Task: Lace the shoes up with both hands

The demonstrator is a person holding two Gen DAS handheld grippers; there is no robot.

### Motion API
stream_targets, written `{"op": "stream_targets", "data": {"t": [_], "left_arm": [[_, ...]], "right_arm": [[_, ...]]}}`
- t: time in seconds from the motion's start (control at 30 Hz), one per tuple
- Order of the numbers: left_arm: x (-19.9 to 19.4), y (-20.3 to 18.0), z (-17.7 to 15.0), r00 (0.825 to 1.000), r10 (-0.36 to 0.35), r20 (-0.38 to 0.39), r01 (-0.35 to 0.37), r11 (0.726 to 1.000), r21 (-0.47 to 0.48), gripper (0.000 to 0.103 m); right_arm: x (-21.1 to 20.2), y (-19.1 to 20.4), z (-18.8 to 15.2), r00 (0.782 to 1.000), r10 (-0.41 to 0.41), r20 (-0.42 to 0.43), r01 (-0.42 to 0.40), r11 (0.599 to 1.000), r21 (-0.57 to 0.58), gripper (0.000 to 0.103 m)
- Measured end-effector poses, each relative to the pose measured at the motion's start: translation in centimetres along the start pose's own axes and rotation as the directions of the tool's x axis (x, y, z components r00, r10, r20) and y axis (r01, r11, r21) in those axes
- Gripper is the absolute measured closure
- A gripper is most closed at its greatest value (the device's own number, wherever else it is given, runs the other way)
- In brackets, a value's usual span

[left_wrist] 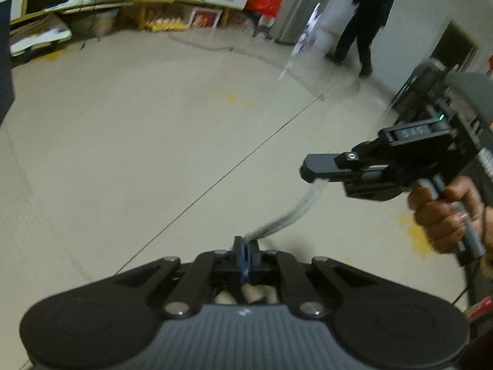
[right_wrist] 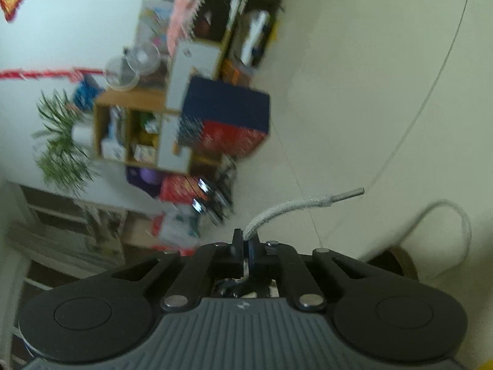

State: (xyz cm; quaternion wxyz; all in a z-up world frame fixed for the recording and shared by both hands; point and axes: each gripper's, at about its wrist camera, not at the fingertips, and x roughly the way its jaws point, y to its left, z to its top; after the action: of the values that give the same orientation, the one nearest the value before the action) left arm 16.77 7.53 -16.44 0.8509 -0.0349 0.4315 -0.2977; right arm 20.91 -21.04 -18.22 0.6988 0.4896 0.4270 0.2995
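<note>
- In the left wrist view the left gripper [left_wrist: 246,248], black with blue pads, sits at bottom centre with its jaws pinched together on a pale grey woven shoelace [left_wrist: 288,214].
- That lace runs up and to the right, blurred, to the tip of the right gripper [left_wrist: 309,172], which comes in from the right edge of the frame, its handle gripped by a bare hand [left_wrist: 446,212].
- In the right wrist view the right gripper's jaws, at bottom centre, are clamped shut on the same lace.
- From them a short tail curves up and right, ending in a grey hard-tipped aglet [right_wrist: 349,193] that hangs free in the air.
- A further white loop [right_wrist: 456,215] arcs at the right of that frame; it may be more of the same lace, though the blur leaves me unsure.
- The shoe itself I cannot make out in either view.
- Behind lies a pale cream floor [left_wrist: 138,141].
- A person in dark clothes [left_wrist: 368,18] stands at the upper right of the left view.
- A wooden cubby shelf [right_wrist: 135,129], cluttered, stands at the left of the right view.
</note>
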Motion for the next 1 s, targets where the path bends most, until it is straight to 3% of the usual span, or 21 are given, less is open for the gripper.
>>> {"op": "stream_targets", "data": {"t": [0.1, 0.17, 0.23, 0.33, 0.43, 0.6, 0.67, 0.7, 0.73, 0.93, 1.0], "left_arm": [[0.0, 1.3, -1.4, 0.999, 0.027, -0.042, -0.028, 0.999, -0.027, 0.097], [-0.1, 1.7, -2.1, 0.998, 0.031, -0.061, -0.034, 0.999, -0.041, 0.085], [-0.3, 1.5, -2.7, 0.997, 0.017, -0.071, -0.019, 0.999, -0.038, 0.065], [-0.7, 0.7, -2.8, 0.998, -0.019, -0.064, 0.018, 1.000, -0.015, 0.056], [-1.0, -0.1, -2.6, 0.998, -0.046, -0.052, 0.046, 0.999, -0.001, 0.054], [0.2, -0.4, -2.4, 0.993, -0.089, -0.071, 0.086, 0.996, -0.037, 0.057], [0.9, -0.2, -2.5, 0.993, -0.093, -0.077, 0.091, 0.995, -0.035, 0.074], [1.2, -0.2, -2.4, 0.992, -0.093, -0.081, 0.090, 0.995, -0.034, 0.093], [1.6, -0.2, -2.4, 0.992, -0.092, -0.085, 0.089, 0.995, -0.032, 0.100], [2.7, -0.7, -2.5, 0.991, -0.084, -0.108, 0.083, 0.996, -0.011, 0.100], [2.8, -0.5, -2.7, 0.990, -0.077, -0.117, 0.077, 0.997, -0.008, 0.101]], "right_arm": [[2.1, -0.7, -1.2, 0.998, -0.034, -0.044, 0.034, 0.999, 0.002, 0.099], [3.2, -1.2, -1.9, 0.996, -0.061, -0.072, 0.061, 0.998, -0.001, 0.099], [4.0, -1.4, -2.5, 0.993, -0.082, -0.091, 0.081, 0.997, -0.008, 0.099], [4.7, -1.4, -3.0, 0.990, -0.102, -0.102, 0.101, 0.995, -0.018, 0.099], [5.3, -1.4, -3.3, 0.987, -0.120, -0.108, 0.117, 0.993, -0.030, 0.099], [5.6, -1.3, -3.8, 0.988, -0.101, -0.118, 0.100, 0.995, -0.014, 0.099], [5.6, -1.3, -3.9, 0.988, -0.098, -0.123, 0.097, 0.995, -0.012, 0.098], [5.5, -1.3, -3.9, 0.987, -0.097, -0.125, 0.097, 0.995, -0.010, 0.096], [5.3, -1.4, -3.9, 0.987, -0.098, -0.129, 0.098, 0.995, -0.004, 0.096], [3.8, -2.7, -3.1, 0.991, -0.091, -0.103, 0.098, 0.993, 0.069, 0.093], [3.3, -2.8, -3.0, 0.992, -0.088, -0.090, 0.095, 0.992, 0.077, 0.087]]}}
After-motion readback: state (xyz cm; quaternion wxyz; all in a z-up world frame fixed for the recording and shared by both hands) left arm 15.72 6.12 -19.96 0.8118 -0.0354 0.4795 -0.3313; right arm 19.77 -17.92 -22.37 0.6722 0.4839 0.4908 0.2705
